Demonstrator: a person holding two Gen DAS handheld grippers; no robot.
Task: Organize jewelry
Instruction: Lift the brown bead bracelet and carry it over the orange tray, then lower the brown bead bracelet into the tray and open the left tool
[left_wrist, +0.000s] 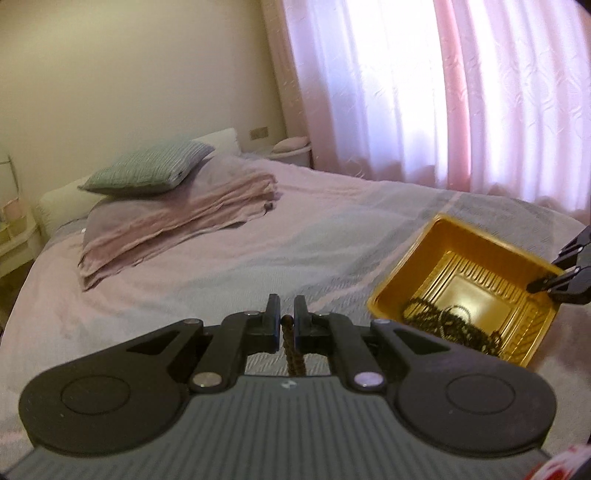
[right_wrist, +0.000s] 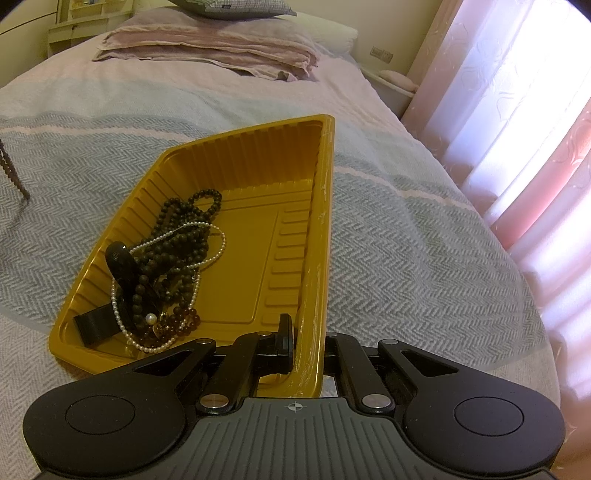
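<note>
So the gold tray (right_wrist: 236, 173) sits on the bed (right_wrist: 406, 251), over the grey herringbone stripe of the bedspread, and all the jewelry is bunched in its corner at about 7 o'clock in the right wrist view: a tangle of dark bead strands (right_wrist: 173, 240), a white pearl necklace (right_wrist: 184, 230) looped through them, plus some black glossy piece (right_wrist: 118, 258) I can't really identify. The right tool (right_wrist: 306, 332) is clamped on the tray's wall at 6 o'clock, one finger inside the tray, the other outside and hidden by the wall. From the left wrist view the tray is off at 3 o'clock, with the right tool gripping its far edge. The left tool (left_wrist: 287, 314) is pinched together on a brown beaded strand (left_wrist: 293, 358) that hangs down between the fingers, up above the bedspread and apart from the tray. Further out at 10 o'clock there's a stack of folded pink blankets (left_wrist: 177, 221) with a striped pillow (left_wrist: 147, 168) on top, and pink curtains (left_wrist: 461, 92) at 1 o'clock.
</note>
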